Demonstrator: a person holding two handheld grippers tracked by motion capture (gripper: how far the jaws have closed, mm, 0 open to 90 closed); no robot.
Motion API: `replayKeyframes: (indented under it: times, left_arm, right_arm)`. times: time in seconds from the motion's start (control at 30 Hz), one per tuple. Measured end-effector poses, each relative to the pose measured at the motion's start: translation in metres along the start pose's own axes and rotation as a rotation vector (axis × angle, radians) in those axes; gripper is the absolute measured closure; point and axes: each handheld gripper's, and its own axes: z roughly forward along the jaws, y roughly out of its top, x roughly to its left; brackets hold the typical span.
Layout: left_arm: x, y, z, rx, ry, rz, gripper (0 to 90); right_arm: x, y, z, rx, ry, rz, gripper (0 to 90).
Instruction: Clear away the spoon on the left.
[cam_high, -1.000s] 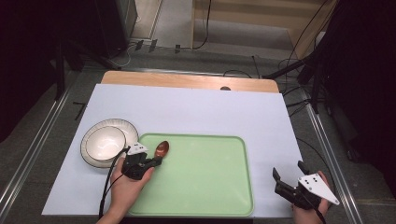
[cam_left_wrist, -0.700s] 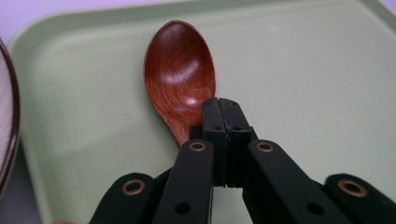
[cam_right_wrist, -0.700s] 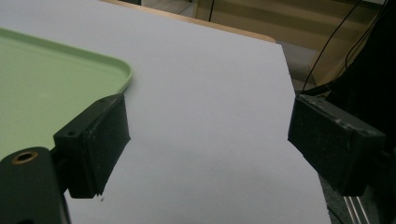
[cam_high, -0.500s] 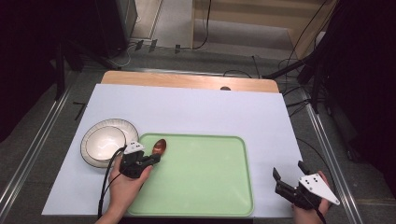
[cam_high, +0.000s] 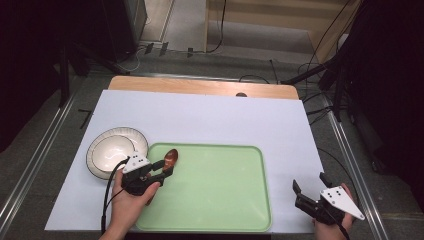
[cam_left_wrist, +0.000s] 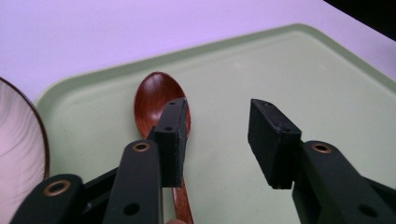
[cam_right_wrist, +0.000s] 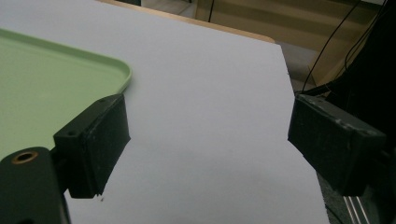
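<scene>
Starting at the far left, a white bowl (cam_high: 114, 151) sits on the white table cover (cam_high: 210, 120), just off the left gripper's (cam_high: 161, 169) outer side. That gripper is held in the person's left hand (cam_high: 127, 205) over the near-left corner of the green tray (cam_high: 225, 190), its jaws spread moderately and closed on nothing. A dark wooden spoon (cam_left_wrist: 161, 107) lies flat on the tray directly beneath and ahead of it, bowl end pointing away from the tool and handle running back under the left jaw; whether that jaw touches the spoon cannot be told.

The spoon looks light, rigid and smoothly lacquered, so it will likely slip if pinched on the rounded bowl. The narrow handle just behind the bowl seems the better place to take hold, with the jaws straddling it squarely, since it lies low against the tray floor.

Across the tray, the right gripper (cam_high: 311, 190) hangs in the person's right hand (cam_high: 327, 227) over the cover, beyond the tray's right edge, its jaws wide apart and empty.
</scene>
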Motion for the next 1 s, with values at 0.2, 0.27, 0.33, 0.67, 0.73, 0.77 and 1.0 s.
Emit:
replayKeyframes:
  times: [0.2, 0.27, 0.33, 0.67, 0.73, 0.77, 1.0]
  left_arm:
    - [-0.001, 0.004, -0.016, -0.044, -0.033, 0.011, 38.6]
    - [0.001, 0.006, -0.024, -0.065, -0.072, 0.005, 35.7]
    - [0.002, 0.006, -0.027, -0.076, -0.072, 0.004, 32.5]
    - [0.014, 0.008, -0.051, -0.138, -0.102, 0.053, 6.3]
    - [0.017, 0.008, -0.055, -0.15, -0.117, 0.052, 1.9]
    - [0.018, 0.007, -0.057, -0.154, -0.114, 0.049, 1.6]
    - [0.026, 0.003, -0.07, -0.163, -0.05, 0.082, 0.0]
  right_arm:
    - [0.0, 0.0, 0.0, 0.002, 0.001, 0.002, 13.4]
    - [0.0, 0.0, 0.0, 0.002, 0.001, 0.0, 13.4]
    - [0.0, 0.0, 0.0, 0.002, 0.0, -0.003, 13.4]
    - [0.0, 0.0, 0.001, 0.008, -0.001, 0.0, 13.4]
    - [0.0, 0.0, 0.001, 0.008, 0.0, 0.003, 13.4]
    - [0.0, -0.001, 0.001, 0.008, 0.0, 0.0, 13.4]
    - [0.001, -0.001, 0.001, 0.009, -0.001, 0.0, 13.4]
